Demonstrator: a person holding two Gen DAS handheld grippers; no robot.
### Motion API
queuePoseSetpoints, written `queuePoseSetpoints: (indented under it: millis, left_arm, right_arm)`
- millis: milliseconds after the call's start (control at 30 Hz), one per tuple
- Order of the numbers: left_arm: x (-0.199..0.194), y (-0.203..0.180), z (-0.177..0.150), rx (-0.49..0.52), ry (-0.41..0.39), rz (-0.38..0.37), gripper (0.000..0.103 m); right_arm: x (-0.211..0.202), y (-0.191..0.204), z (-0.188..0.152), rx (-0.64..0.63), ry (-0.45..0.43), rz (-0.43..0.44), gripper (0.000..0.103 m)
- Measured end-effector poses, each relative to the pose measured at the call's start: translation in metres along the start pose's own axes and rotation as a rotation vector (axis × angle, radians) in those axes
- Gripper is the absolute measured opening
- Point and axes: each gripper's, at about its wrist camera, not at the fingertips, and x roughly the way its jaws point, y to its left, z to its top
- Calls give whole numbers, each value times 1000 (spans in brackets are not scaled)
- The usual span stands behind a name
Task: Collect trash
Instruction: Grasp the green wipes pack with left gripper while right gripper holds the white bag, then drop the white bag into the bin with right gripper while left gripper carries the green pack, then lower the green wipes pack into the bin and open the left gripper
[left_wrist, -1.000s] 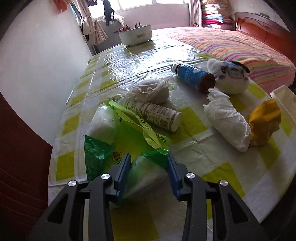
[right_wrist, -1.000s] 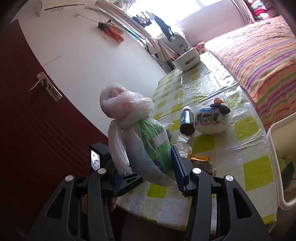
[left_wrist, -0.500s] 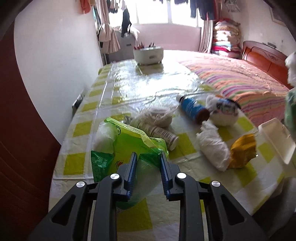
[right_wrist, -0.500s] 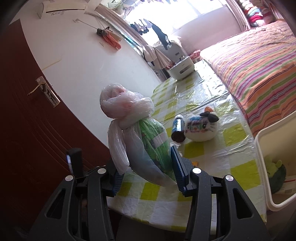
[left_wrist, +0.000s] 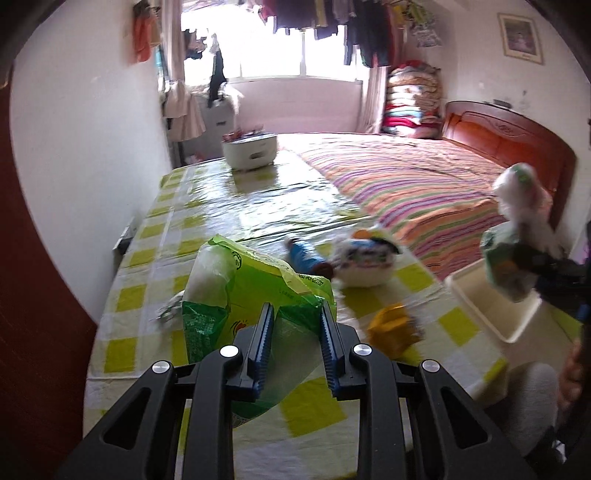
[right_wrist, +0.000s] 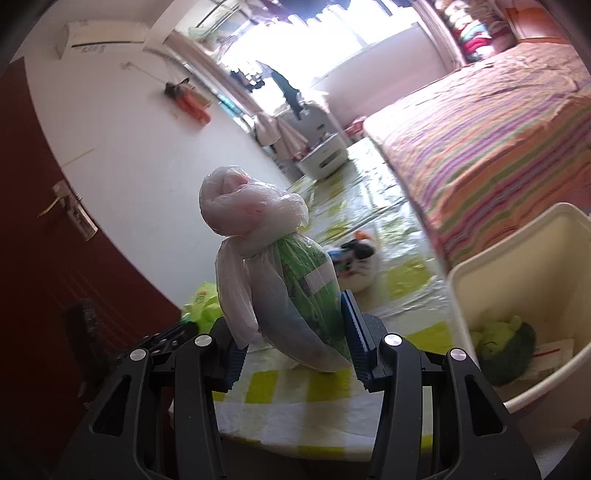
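Observation:
My left gripper (left_wrist: 295, 315) is shut on a crumpled green plastic bag (left_wrist: 255, 280) and holds it lifted above the checked table (left_wrist: 133, 295). My right gripper (right_wrist: 291, 306) is shut on a knotted white plastic bag with green contents (right_wrist: 280, 273), held up beside a cream bin (right_wrist: 524, 280). That knotted bag also shows in the left wrist view (left_wrist: 513, 236), over the cream bin (left_wrist: 495, 310). On the table lie a yellow wrapper (left_wrist: 391, 328), a blue bottle (left_wrist: 306, 258) and a white plush toy (left_wrist: 365, 258).
A white bowl-shaped pot (left_wrist: 251, 149) stands at the table's far end. A striped bed (left_wrist: 417, 177) runs along the right. The wall (left_wrist: 85, 155) and a dark red door (right_wrist: 48, 258) are on the left. The bin holds green trash (right_wrist: 506, 343).
My left gripper closed on the green bag and lifted it off the table. My right gripper carried the knotted bag right, close to the cream bin.

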Motion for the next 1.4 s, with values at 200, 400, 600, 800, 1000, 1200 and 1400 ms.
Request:
queuePoseSetpoints:
  millis: [200,400,600,800,1000,1200,1400]
  left_arm:
    - [-6,-33,8,47,-15,-62,24]
    - [-8,-62,17,82,-24,-125,24]
    - [-8,-92,24,124,-32,-175,24]
    - [-5,-117,32,158,-36,-215,24]
    - [1,-135,38,180,-30,-256,24]
    - [8,-160,43,211,-17,-309,24]
    - [20,-193,47,247,13,-383,24]
  right_arm:
    - [-19,-24,2,9,-54,-91,46]
    - [-34,-57,3,20,-111,-219,46]
    - [-47,-94,6,50,-151,-336,47]
    - [-49,-111,8,85,-165,-364,67]
    - [-62,-121,9,137,-225,-353,74]
    - [-82,-134,4,168,-259,-363,74]
    - [-104,-146,-10,202,-283,-385,74]
